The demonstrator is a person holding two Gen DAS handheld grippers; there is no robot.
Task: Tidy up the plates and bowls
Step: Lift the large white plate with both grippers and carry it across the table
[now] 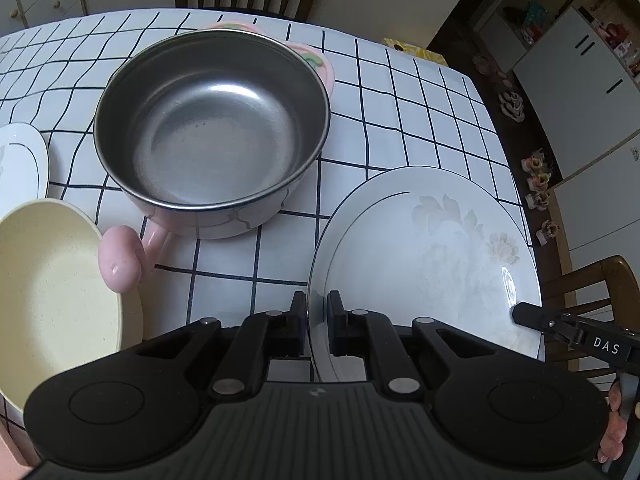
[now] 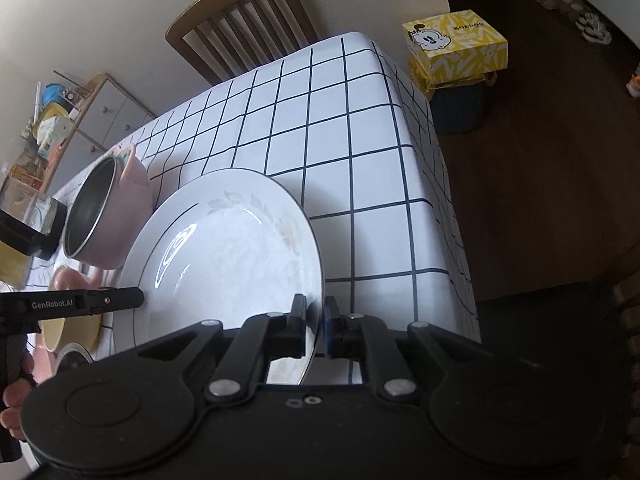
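The left hand-held gripper (image 1: 317, 312) is clenched on the near rim of a large white porcelain plate with a thin dark ring and a pale flower print (image 1: 432, 248), one finger on each face of the rim. The right hand-held gripper (image 2: 316, 316) pinches the same plate (image 2: 232, 256) at another point of its rim, so both grasp it at once. The plate is tilted, its far edge low near the counter covered in a white cloth with a black grid (image 1: 400, 100). Just beside the plate stands a pink pot with a grey metal inside (image 1: 212, 128), its pink handle (image 1: 124, 258) pointing toward a cream-yellow bowl (image 1: 52, 284) that lies near the left gripper. Behind that bowl sits a smaller white plate (image 1: 20, 160) at the frame edge. Beyond the counter stand a brown wooden slat-back chair (image 2: 244, 20) and a yellow cardboard box (image 2: 456, 46) on a dark bin
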